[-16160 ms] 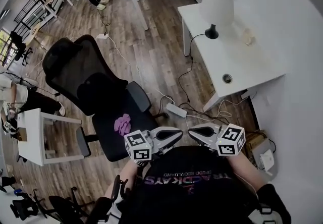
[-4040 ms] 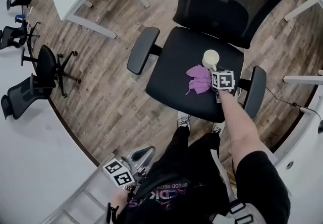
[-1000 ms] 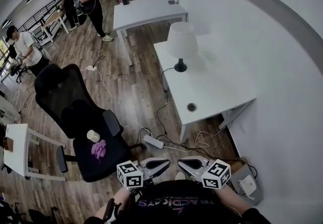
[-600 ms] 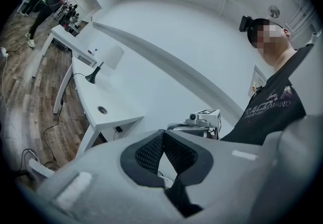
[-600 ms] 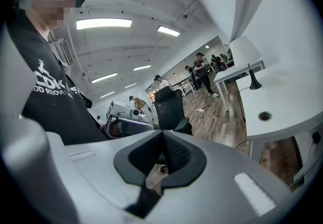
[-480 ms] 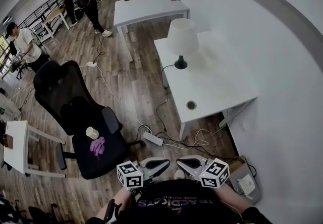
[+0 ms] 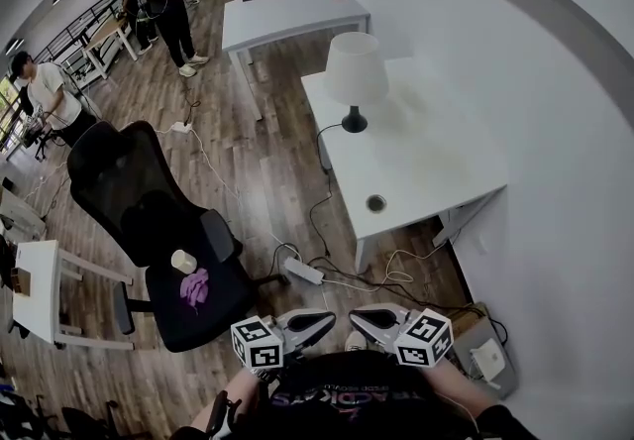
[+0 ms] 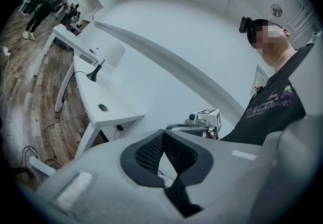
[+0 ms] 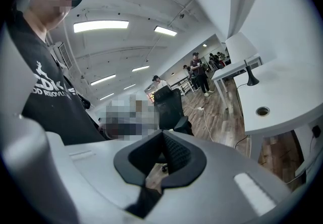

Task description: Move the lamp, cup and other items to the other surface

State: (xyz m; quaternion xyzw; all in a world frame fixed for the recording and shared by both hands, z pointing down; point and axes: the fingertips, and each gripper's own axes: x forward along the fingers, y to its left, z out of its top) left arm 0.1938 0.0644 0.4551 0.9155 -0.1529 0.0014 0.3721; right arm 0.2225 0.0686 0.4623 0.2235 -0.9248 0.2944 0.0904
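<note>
Head view showed the cup (image 7: pixel 183 261) and a purple cloth (image 7: pixel 194 286) on the seat of the chair (image 7: pixel 119 180), while the lamp (image 7: pixel 355 71) stood on the white desk (image 7: pixel 426 161), so fetching the lamp seemed the step in hand (its cord (image 7: pixel 319 146) hung off the desk edge). The next move would call for walking up and gripping its thin stem. The left tool (image 7: pixel 309 321) and right tool (image 7: pixel 365 317) sat near the body, each closed tip to tip on nothing.
</note>
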